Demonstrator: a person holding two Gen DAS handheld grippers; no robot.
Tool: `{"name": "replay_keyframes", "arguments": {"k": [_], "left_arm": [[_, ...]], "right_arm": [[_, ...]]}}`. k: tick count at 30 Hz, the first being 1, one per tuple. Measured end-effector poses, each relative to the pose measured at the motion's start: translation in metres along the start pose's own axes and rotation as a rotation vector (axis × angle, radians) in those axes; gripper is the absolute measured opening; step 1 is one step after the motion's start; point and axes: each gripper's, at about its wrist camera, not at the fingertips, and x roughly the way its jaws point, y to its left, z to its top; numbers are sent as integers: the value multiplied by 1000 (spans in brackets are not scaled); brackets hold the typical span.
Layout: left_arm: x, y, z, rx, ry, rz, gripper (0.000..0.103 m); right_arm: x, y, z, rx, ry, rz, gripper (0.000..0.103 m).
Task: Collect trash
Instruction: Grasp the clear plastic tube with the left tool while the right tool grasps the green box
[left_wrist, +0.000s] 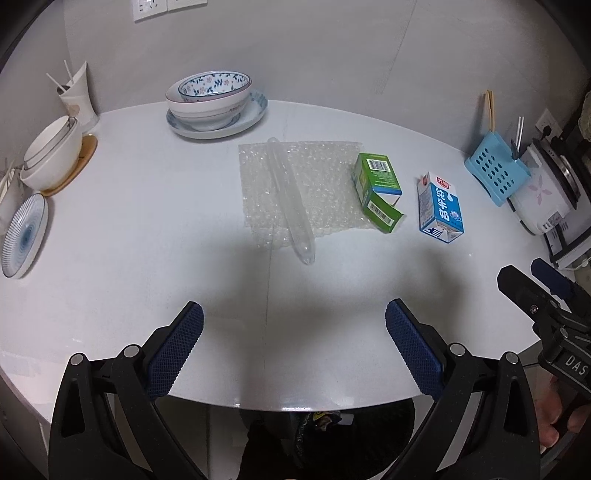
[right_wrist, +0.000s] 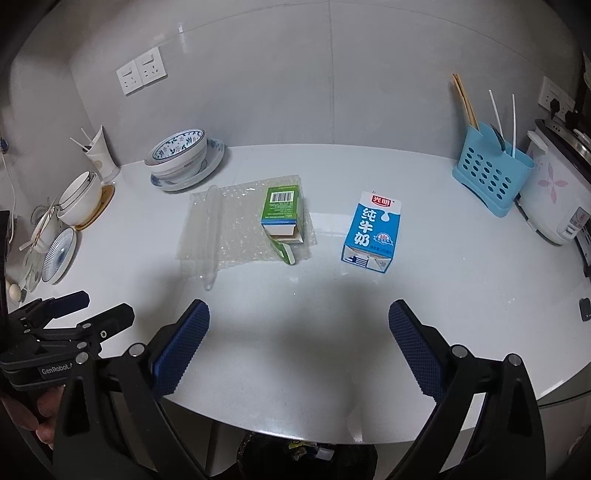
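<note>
I hold both grippers above the near table edge, nothing picked yet. Left gripper (left_wrist: 294, 343) is released, jaws wide; the bubble wrap (left_wrist: 295, 188) w/ clear tube (left_wrist: 290, 199) lies ahead of it. Right gripper (right_wrist: 299, 343) is also released; milk carton (right_wrist: 371, 232) ahead, slightly right, green box (right_wrist: 282, 214) ahead-left. Best approx.: right goes straight fwd, low, jaws across the carton's narrow sides.

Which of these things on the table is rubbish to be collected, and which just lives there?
Rubbish: bubble wrap, clear plastic tube, torn green box, blue milk carton.

Just there: stacked floral bowls, white bowls, striped plate, paper cup, blue utensil holder, rice cooker.
</note>
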Motion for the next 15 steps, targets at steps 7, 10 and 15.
{"name": "replay_keyframes", "arguments": {"k": [7, 10, 15], "left_arm": [[39, 13, 30, -11, 48, 12, 96], [56, 18, 46, -14, 59, 20, 96], [84, 23, 73, -18, 81, 24, 96]], "right_arm": [[36, 12, 32, -13, 22, -16, 94], [53, 14, 42, -11, 34, -26, 94], [82, 14, 56, 7, 65, -33, 94]]}}
